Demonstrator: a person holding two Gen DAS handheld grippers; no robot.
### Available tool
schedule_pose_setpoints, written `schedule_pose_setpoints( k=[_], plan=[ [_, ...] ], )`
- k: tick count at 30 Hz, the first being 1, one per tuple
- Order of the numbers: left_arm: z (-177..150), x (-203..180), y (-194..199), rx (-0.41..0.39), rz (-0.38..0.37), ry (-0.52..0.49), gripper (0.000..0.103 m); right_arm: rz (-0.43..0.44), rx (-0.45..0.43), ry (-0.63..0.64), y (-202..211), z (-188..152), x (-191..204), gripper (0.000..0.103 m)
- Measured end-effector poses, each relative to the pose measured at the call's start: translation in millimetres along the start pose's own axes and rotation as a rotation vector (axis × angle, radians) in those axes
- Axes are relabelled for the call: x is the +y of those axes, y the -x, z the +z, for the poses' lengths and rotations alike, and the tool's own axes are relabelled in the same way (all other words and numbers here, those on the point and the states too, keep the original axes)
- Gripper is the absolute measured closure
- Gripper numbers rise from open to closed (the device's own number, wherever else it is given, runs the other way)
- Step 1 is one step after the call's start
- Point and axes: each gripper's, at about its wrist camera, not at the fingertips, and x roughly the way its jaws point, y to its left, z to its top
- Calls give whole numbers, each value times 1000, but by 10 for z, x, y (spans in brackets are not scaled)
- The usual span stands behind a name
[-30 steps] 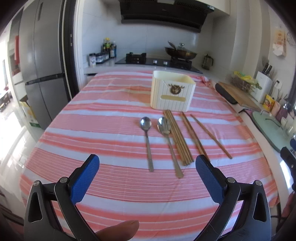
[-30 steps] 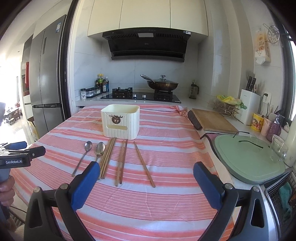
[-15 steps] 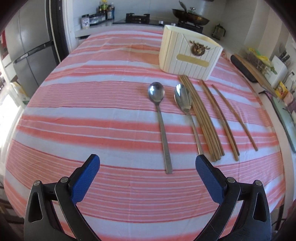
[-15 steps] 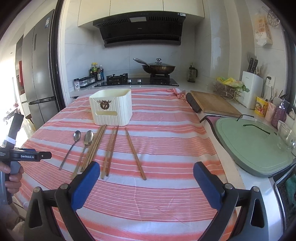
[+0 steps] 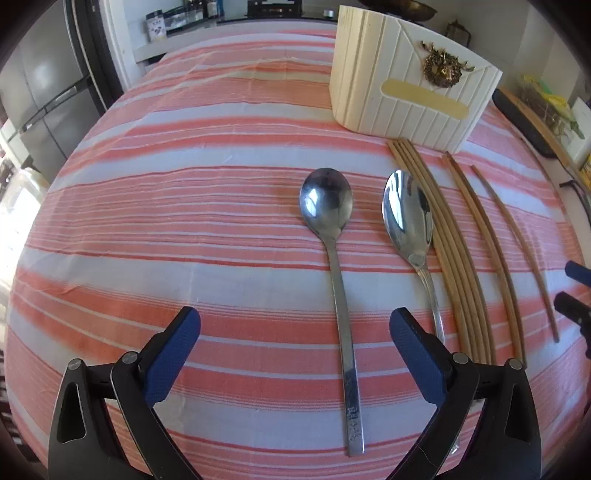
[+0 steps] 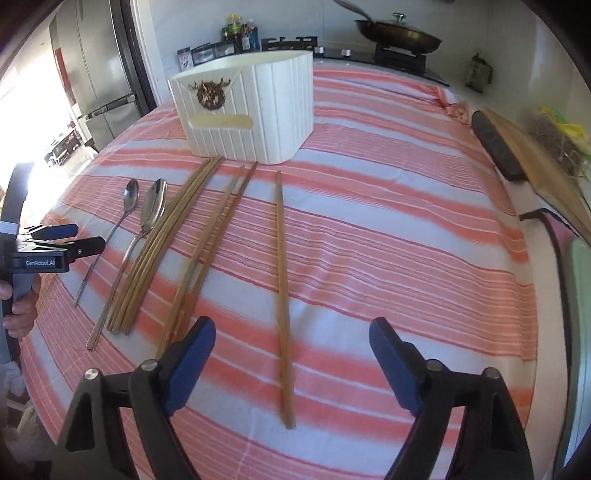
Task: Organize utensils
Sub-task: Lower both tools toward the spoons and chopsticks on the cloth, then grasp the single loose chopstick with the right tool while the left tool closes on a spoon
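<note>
Altogether 2 spoons (image 5: 334,258), 7 chopsticks (image 6: 282,288)

Sunlit kitchen: steel fridge (image 6: 99,74), white-tiled wall (image 6: 207,22), stove (image 6: 399,55) behind.

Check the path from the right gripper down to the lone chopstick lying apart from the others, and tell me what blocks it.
Nothing visible blocks it. The right gripper, its jaws closing with nothing yet between the pads, hangs over the near end of the single brown wooden chopstick. Only bare pink-and-white striped tablecloth surrounds that end; the neighbouring pair of wooden chopsticks lies apart.
</note>
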Motion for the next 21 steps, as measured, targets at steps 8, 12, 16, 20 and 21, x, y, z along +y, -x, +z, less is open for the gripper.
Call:
schedule_pose_setpoints(
  k=[8,12,16,20,21],
  plan=[
    [-116,-2,69,-9,27,-73,23,16,46,-82,-204,13,-130,96],
    [-178,149,105,-10,27,-78,23,-37,73,-136,-39,-209,-273,96],
    [-172,241,102,10,15,-103,21,-54,123,-179,114,-431,-405,96],
    [-14,157,8,51,-17,-190,13,-18,170,-181,150,-456,-482,91],
    [28,109,-16,53,-25,-212,13,-14,178,-174,144,-443,-491,91]
  ],
)
